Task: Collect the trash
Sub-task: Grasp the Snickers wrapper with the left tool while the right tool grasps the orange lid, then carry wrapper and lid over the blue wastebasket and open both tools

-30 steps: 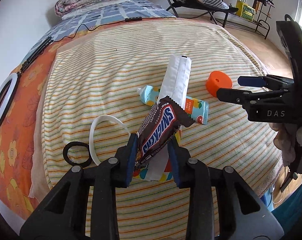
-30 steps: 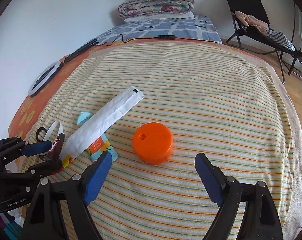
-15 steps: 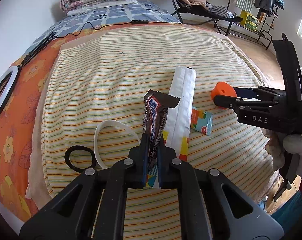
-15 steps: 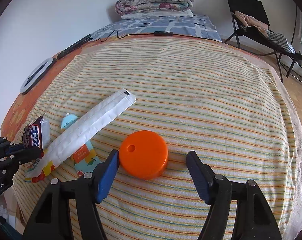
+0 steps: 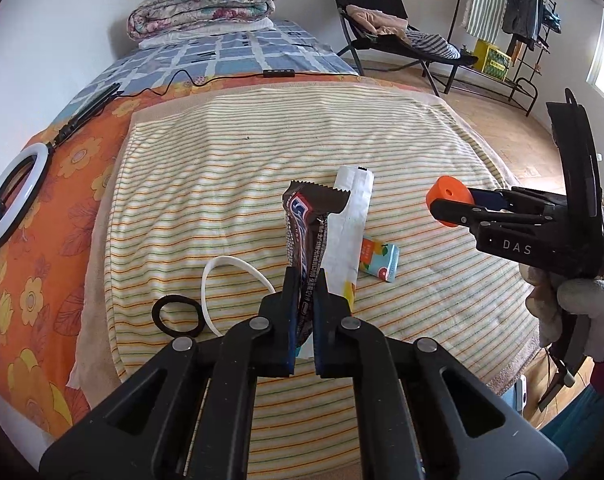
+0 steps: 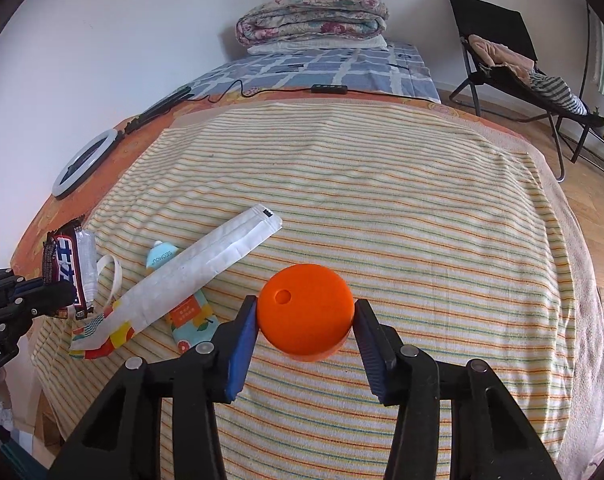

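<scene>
A brown Snickers wrapper (image 5: 302,224) stands upright in my left gripper (image 5: 307,280), which is shut on its lower end and holds it above the striped towel (image 5: 222,184). The right wrist view shows the same wrapper (image 6: 64,260) at far left. An orange round lid (image 6: 306,304) lies on the towel between the fingers of my right gripper (image 6: 305,314). Its jaws are closing and the blue pads (image 6: 242,332) meet the lid's two sides. A long white pouch (image 6: 206,260) lies across a small toothpaste tube (image 6: 190,316).
A white loop (image 5: 222,264) and a black ring (image 5: 178,316) lie near the towel's front left. A ring light (image 5: 10,196) rests on the orange sheet. A folded quilt (image 5: 202,4) sits at the far end, a folding chair (image 5: 382,28) beyond the bed.
My left gripper closed on the Snickers wrapper and lifted it off the pouch. My right gripper's jaws narrowed from wide apart to the orange lid's sides.
</scene>
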Motion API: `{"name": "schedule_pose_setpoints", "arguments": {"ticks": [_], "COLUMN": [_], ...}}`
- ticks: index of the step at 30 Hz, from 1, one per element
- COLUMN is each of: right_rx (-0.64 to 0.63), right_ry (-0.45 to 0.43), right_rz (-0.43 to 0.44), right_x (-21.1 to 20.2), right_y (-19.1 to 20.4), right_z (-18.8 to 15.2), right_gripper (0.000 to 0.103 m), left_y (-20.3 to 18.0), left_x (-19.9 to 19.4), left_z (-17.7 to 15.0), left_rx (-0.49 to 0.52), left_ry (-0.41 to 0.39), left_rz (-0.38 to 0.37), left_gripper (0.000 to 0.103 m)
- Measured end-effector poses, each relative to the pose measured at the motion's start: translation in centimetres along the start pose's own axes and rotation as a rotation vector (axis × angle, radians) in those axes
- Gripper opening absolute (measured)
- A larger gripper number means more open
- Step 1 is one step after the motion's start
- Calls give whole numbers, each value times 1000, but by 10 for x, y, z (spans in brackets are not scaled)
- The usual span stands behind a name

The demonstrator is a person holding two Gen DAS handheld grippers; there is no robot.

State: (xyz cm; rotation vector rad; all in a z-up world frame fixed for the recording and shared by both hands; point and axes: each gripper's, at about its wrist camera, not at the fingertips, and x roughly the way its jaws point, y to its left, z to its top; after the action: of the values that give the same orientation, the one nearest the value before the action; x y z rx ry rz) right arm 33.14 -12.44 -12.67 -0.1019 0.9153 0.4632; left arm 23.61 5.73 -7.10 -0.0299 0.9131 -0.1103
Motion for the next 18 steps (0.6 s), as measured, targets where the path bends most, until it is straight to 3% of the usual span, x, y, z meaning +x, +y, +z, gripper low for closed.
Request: {"name": "schedule_pose_setpoints", "arguments": {"ticks": [11,18], "right_rx": [-55,-61], "right_ry": [-43,-40], "right_rz": [-10,33], "right_x": [-56,-94], "right_y": [20,35], "right_z": [-10,-39], "right_gripper": [49,49], "left_y": [-17,-27], "left_x": [-44,-66], "left_z": [-16,-41], "left_rx": [21,11], "left_ry": [-33,-27], "left_rz": [-20,-33], "left_gripper": [4,4]}}
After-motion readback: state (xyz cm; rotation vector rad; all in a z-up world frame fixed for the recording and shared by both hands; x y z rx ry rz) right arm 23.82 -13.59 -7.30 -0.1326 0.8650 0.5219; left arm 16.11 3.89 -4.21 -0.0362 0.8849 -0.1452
